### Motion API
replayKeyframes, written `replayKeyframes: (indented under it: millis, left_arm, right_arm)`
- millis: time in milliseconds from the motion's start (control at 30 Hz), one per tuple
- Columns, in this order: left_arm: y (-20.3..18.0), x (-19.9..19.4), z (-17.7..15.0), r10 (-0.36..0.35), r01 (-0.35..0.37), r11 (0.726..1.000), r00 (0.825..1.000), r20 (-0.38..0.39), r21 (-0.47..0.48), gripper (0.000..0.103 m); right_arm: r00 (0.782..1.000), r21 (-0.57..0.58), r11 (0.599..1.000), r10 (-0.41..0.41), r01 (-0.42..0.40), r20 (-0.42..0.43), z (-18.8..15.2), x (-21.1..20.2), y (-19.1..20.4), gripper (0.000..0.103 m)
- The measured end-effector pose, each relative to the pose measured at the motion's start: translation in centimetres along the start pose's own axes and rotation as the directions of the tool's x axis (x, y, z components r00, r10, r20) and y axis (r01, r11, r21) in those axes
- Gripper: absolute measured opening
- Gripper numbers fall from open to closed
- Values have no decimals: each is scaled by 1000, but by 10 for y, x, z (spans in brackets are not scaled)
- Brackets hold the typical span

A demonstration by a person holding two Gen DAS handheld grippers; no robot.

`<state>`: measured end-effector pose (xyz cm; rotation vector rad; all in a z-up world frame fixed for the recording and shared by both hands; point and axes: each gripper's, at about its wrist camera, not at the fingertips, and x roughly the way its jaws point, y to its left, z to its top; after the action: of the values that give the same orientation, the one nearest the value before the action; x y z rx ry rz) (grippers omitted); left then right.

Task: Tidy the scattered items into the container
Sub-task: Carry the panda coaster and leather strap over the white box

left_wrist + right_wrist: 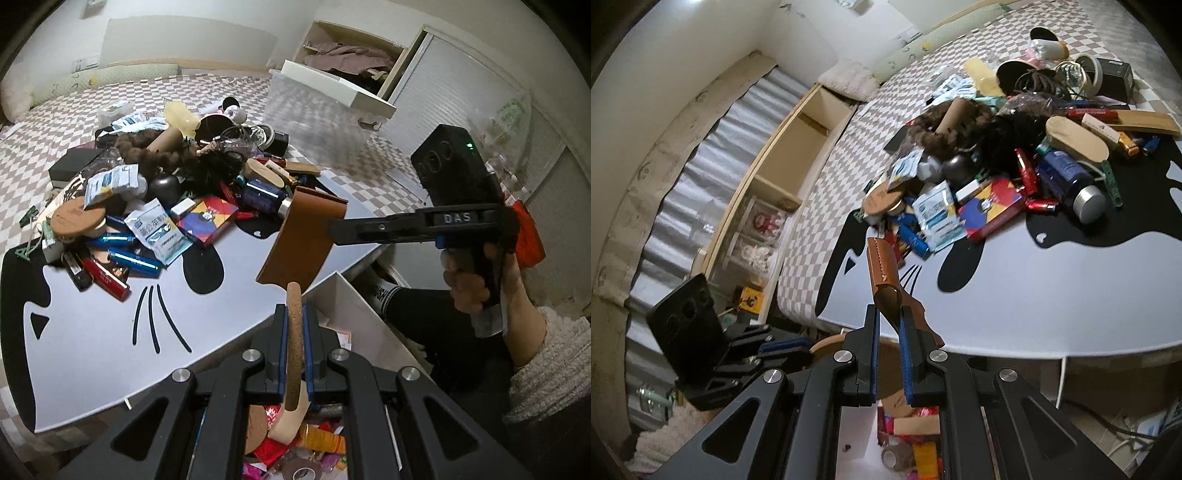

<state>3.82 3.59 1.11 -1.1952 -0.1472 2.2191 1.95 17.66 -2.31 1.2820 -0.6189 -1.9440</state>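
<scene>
Left claw pinches a cork disc edge-on above the container below the desk's near edge; right claw grips a brown leather sleeve by one end. Both grips are thin, so either item could twist out and land outside the container. Most clutter sits piled at the desk's far edge.

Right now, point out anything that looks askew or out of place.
The clutter heap on the table sprawls with no order. Otherwise, the left gripper pinches a cork disc on edge, and the right gripper holds a brown leather sleeve tilted.

Black hand-held gripper, blue pads, silver screws, fuzzy cream sleeve
</scene>
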Motion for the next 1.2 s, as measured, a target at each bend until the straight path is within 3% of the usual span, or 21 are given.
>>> replayKeyframes:
  millis: [300, 900, 1200]
  left_arm:
    - [-2, 0, -19, -1, 0, 1000, 1000, -20, -18, 8]
    - [-2, -6, -50, 38, -39, 998, 999, -15, -42, 8]
    - [-6, -18, -71, 59, -59, 997, 998, -16, -43, 8]
  right_arm:
    - [1000, -14, 1000, 18, -19, -5, -29, -6, 5, 11]
    - [998, 78, 996, 44, -41, -37, -83, -16, -21, 11]
    - [989, 89, 992, 98, -88, -112, -104, -9, -18, 11]
